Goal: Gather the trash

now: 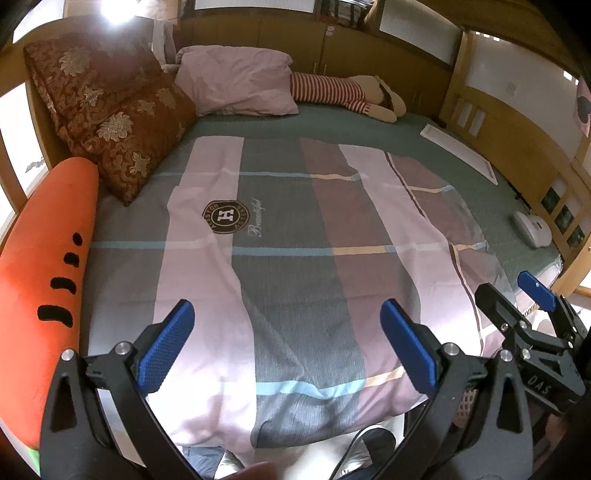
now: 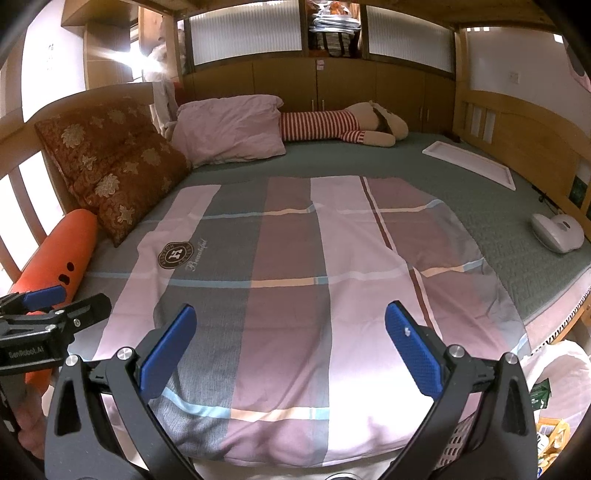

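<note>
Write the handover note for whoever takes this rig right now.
Left tongs: open, empty, hovering over the near end of the plaid duvet.
Right tongs: open, empty, alongside the left.
Trash: none obvious on the bed. A white bag with packaging sits off the bed's right corner, possibly the collection point.
Done: nothing held, so no pickup underway.
Left: scan the bed, perhaps the flat white tray by the headboard.

Black tongs (image 1: pixel 288 345), blue ribbed pads (image 1: pixel 166 345)

Dim, warm indoor light; lamp (image 1: pixel 110 11) glare blown out upper left; heavy fisheye bending, dark corners, slightly soft throughout.
</note>
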The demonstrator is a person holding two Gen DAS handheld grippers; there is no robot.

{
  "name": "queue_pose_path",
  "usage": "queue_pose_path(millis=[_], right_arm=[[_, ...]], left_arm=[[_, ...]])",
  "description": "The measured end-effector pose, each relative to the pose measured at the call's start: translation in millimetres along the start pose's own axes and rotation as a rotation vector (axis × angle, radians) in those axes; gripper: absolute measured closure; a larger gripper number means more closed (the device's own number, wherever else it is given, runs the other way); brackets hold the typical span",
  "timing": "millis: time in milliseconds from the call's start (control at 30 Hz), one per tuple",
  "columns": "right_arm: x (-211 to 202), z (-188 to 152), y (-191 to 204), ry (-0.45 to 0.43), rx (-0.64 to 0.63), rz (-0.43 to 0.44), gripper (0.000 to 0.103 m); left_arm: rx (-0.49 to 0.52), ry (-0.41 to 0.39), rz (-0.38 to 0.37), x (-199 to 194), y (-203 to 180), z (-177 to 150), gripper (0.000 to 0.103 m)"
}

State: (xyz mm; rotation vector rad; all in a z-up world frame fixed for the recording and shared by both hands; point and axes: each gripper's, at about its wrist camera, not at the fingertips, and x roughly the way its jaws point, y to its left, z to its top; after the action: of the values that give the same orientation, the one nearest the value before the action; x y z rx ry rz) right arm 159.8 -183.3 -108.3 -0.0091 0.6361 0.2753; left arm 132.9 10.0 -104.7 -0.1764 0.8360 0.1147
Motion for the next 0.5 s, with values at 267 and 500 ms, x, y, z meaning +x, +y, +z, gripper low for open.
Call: queue_pose_path(millis=[267,500], right_arm=[[-0.7,1.3,-0.8,-0.003,0.000,-0.001,0.003],[-0.6,1.3,-1.1,-0.002,0.001,0.000,0.003]], left_arm=[[0.002,0.007,0.003,1.6,0.8,-0.9,0.003],[0.001,0.007,-0.027,0.3,1.3,-1.6,0.003]])
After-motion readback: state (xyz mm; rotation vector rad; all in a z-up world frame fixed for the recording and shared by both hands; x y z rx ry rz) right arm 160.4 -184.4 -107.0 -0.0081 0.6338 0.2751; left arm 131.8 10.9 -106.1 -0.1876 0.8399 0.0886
